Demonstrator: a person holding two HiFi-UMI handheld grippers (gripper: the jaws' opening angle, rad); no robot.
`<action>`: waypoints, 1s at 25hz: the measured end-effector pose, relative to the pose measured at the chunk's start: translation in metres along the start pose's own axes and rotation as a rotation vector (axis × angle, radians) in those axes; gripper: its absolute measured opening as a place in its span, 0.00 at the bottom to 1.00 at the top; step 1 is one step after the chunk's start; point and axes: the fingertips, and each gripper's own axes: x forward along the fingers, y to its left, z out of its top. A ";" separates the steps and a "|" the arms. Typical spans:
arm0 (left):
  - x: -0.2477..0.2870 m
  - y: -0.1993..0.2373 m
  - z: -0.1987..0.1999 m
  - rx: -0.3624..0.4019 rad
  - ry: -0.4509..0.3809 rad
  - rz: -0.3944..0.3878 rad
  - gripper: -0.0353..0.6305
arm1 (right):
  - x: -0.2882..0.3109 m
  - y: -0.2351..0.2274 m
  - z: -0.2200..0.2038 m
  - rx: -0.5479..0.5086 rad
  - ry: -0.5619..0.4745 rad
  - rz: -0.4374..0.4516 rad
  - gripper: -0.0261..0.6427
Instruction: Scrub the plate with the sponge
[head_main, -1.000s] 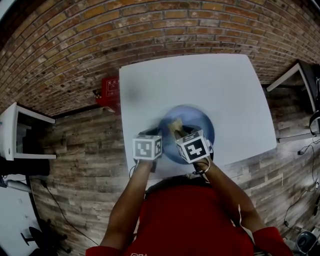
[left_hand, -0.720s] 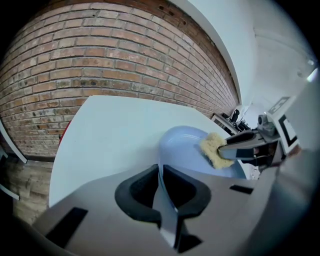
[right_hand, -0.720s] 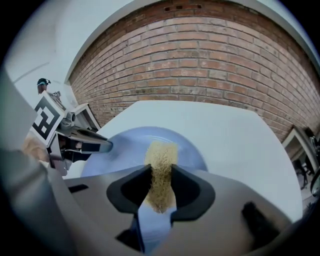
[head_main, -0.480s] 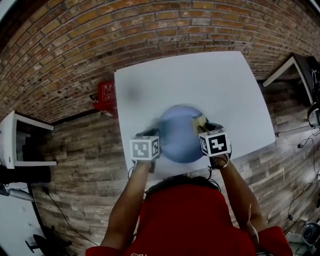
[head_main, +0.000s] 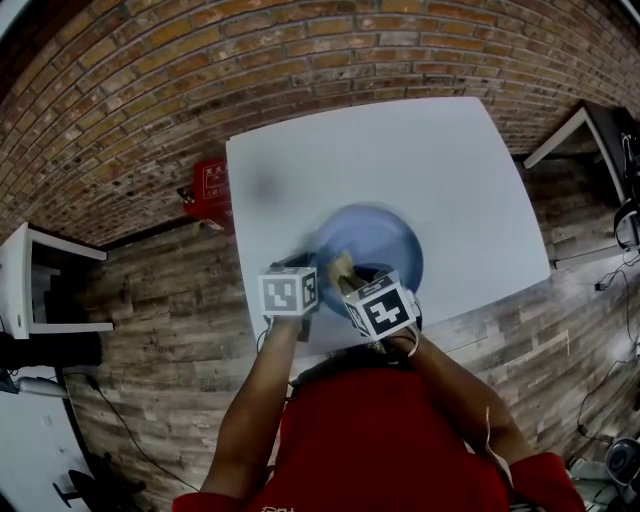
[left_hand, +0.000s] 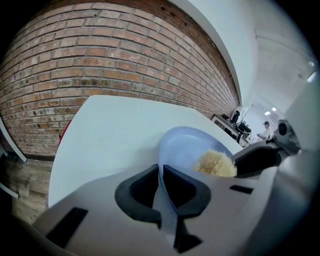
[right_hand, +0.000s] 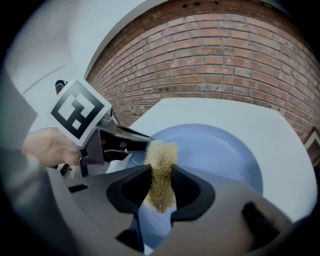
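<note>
Blue plate (head_main: 388, 240) lies on white table (head_main: 400, 150), near the edge closest to the person. Sponge (right_hand: 161, 152) is over the plate's near-left part and looks to be touching it. Right gripper (right_hand: 161, 171) is clamped on the sponge. Left gripper (left_hand: 161, 171), just beside the sponge, has its jaws nearly together, pinching the plate's rim. Brick wall (head_main: 250, 70) behind the table.

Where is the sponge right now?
In the right gripper view the sponge sits pinched between the jaws of the right gripper, over the near left part of the blue plate, close to the left gripper, which clamps its rim.
</note>
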 end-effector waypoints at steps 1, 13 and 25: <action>0.000 0.000 0.000 0.000 -0.001 0.001 0.11 | 0.003 0.002 -0.003 -0.011 0.010 0.001 0.22; -0.001 0.002 0.000 0.007 -0.001 0.006 0.11 | -0.019 -0.054 -0.025 0.029 0.036 -0.112 0.22; 0.000 -0.001 -0.001 0.011 -0.004 0.014 0.11 | -0.044 -0.088 -0.039 0.103 0.024 -0.172 0.22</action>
